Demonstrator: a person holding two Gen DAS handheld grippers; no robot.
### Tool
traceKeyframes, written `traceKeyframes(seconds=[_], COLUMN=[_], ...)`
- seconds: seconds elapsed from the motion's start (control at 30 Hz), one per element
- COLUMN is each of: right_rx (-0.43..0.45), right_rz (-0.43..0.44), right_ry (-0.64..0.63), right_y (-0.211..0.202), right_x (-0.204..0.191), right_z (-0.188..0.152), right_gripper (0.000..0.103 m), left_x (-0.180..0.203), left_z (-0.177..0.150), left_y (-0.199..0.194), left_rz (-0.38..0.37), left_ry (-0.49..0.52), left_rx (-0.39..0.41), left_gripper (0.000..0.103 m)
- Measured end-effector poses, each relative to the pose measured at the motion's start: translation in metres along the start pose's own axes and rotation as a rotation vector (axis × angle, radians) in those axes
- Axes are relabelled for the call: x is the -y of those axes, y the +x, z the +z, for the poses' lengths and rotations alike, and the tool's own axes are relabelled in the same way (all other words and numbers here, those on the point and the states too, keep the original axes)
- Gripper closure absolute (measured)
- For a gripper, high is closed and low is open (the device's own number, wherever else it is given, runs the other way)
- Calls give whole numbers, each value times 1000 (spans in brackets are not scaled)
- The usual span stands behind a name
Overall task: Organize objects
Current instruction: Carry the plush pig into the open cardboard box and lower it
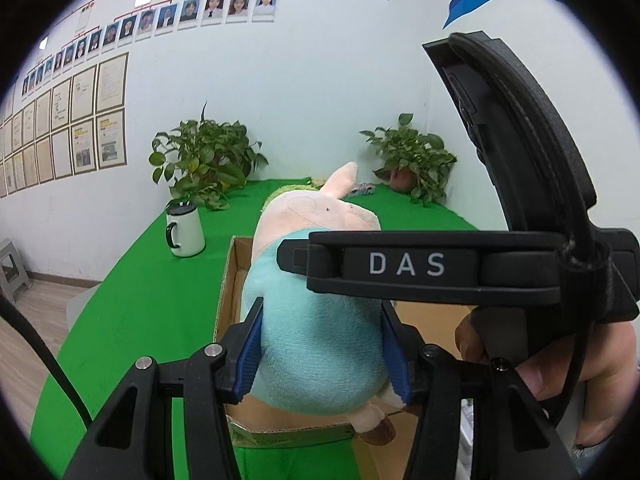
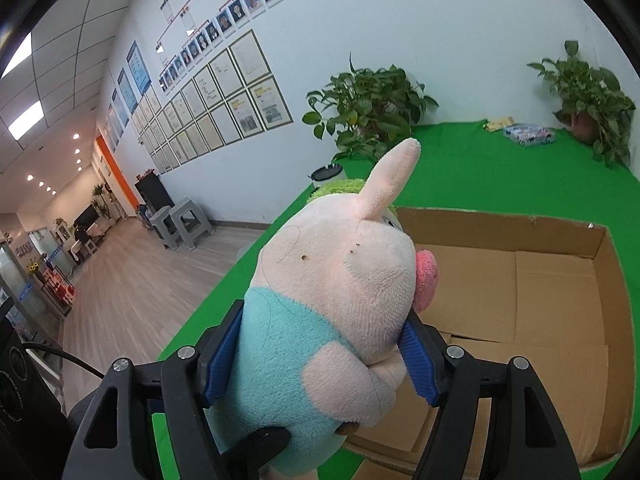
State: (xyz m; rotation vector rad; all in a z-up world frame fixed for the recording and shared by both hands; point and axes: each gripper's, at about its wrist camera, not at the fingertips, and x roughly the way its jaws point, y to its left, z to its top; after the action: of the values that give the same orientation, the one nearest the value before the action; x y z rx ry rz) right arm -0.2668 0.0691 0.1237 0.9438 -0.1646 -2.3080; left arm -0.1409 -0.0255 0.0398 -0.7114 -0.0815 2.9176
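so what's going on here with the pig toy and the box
A person holds a gripper in each hand, and both are clamped on the plush pig: the left gripper around its blue body, the right gripper around its upper body. The toy is held up over the open cardboard box on the green table, not yet set inside. A white mug stands beside the box.

Pink plush pig (image 2: pixel 340 280) (teal shirt), upright, above open cardboard box (image 2: pixel 520 288)

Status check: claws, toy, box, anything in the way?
Both claws, left and right, shut on plush pig. Pig above open cardboard box. Nothing blocking.
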Motion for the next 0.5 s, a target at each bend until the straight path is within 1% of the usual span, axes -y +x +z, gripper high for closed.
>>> traceKeyframes(seconds=[0.2,0.27,0.43,0.5], right_rx=[-83,-108,-181,-215], right_rz=[42,54,71,81], right_ry=[17,16,1,-3], right_y=[68,90,146,168], right_x=[31,35,44,49], right_z=[1,-2,-8,-15], right_gripper=[34,34,34,34], left_x=[-18,-23,-38,-42], left_z=[0,-3,-16,-23], left_y=[34,42,67,74], left_rz=[35,44,56,69], left_ry=[-44,-59,-108,-110], left_rx=[-89,-115,-212,-244], left_gripper=[51,51,51,49])
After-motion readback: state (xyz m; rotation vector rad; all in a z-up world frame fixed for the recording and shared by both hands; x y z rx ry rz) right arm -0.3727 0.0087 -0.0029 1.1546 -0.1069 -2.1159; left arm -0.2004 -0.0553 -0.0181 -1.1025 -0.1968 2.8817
